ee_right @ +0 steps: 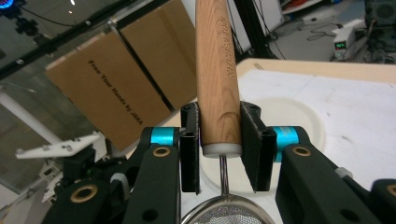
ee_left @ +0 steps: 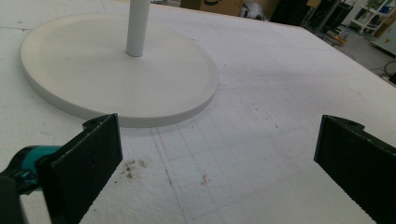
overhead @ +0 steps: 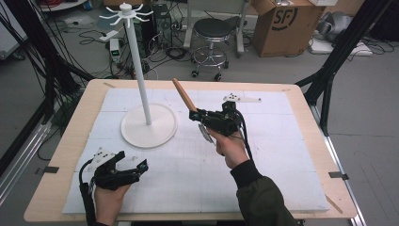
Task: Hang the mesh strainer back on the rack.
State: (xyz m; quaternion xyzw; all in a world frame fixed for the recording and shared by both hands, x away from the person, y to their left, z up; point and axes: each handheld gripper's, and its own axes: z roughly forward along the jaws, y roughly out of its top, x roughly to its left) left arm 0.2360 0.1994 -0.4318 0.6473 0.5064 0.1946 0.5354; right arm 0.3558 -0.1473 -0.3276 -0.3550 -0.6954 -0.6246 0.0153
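Observation:
My right gripper is raised over the middle of the table and shut on the wooden handle of a small strainer. The handle points up and away to the left, and the wire mesh bowl hangs below the jaws near the hand. In the right gripper view both pads clamp the lower end of the handle, with the mesh just beneath. My left gripper rests low at the front left, open with nothing between its pads. A white hook stand rises from its round base.
A white foam mat covers the wooden table. The stand's base lies just ahead of the left gripper. Beyond the far edge stand a stool, a cardboard box and cables on the floor.

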